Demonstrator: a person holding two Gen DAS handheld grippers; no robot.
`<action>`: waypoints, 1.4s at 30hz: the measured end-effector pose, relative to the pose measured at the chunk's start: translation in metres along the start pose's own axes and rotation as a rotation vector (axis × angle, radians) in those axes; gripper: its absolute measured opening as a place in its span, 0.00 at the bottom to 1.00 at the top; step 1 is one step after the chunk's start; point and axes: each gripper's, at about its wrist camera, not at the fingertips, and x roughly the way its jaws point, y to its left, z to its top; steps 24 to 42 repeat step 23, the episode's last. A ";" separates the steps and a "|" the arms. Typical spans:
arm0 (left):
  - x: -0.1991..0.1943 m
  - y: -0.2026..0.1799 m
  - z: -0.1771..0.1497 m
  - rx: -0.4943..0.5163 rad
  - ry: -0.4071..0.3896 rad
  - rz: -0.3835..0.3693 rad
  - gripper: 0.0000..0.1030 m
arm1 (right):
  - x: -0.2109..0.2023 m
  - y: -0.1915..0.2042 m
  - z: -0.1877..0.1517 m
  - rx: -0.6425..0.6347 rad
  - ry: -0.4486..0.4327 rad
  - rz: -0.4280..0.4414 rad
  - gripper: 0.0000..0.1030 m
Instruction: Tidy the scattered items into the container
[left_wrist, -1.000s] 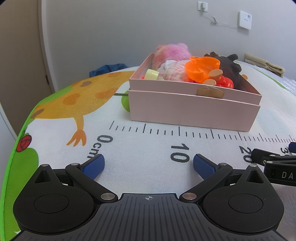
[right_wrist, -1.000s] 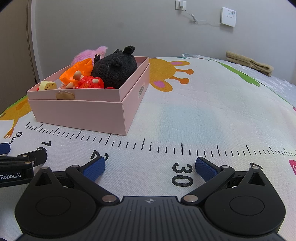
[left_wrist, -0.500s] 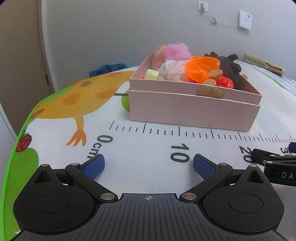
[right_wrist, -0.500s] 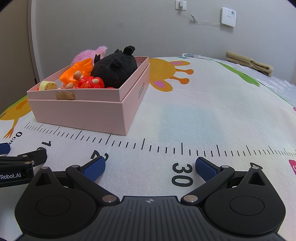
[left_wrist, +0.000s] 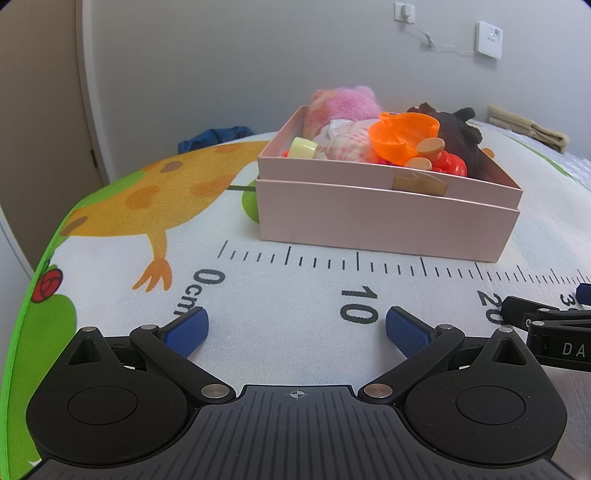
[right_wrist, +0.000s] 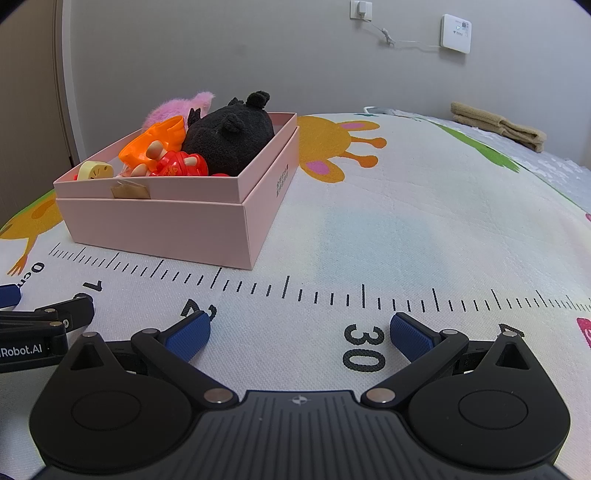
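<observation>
Toys are sitting piled in the pink box (left_wrist: 384, 221): a black plush (right_wrist: 229, 138), a pink plush (left_wrist: 343, 107), an orange bowl (left_wrist: 402, 138) and a red figure (right_wrist: 181, 166). Before the box, the left gripper (left_wrist: 295, 328) and right gripper (right_wrist: 299, 332) are hovering side by side over the printed mat (right_wrist: 406, 229), both with jaws spread wide, gripping nothing.

A quiet room with a grey wall (right_wrist: 221, 55).

I see a white plug socket (right_wrist: 361, 8) and a small white box (right_wrist: 456, 34) high on the wall. A folded tan towel (right_wrist: 498, 127) lies at the far right edge of the picture mat (right_wrist: 406, 221). A blue cloth (left_wrist: 214, 136) sits past its far left edge.
</observation>
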 end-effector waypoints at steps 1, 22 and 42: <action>0.000 0.000 0.000 -0.001 0.000 -0.001 1.00 | 0.000 0.000 0.000 0.001 0.000 0.000 1.00; -0.008 -0.002 -0.001 0.003 0.045 -0.011 1.00 | 0.000 0.001 0.001 -0.001 0.000 0.000 1.00; -0.008 -0.002 -0.001 0.001 0.043 -0.011 1.00 | 0.000 0.001 0.001 -0.001 0.000 0.000 1.00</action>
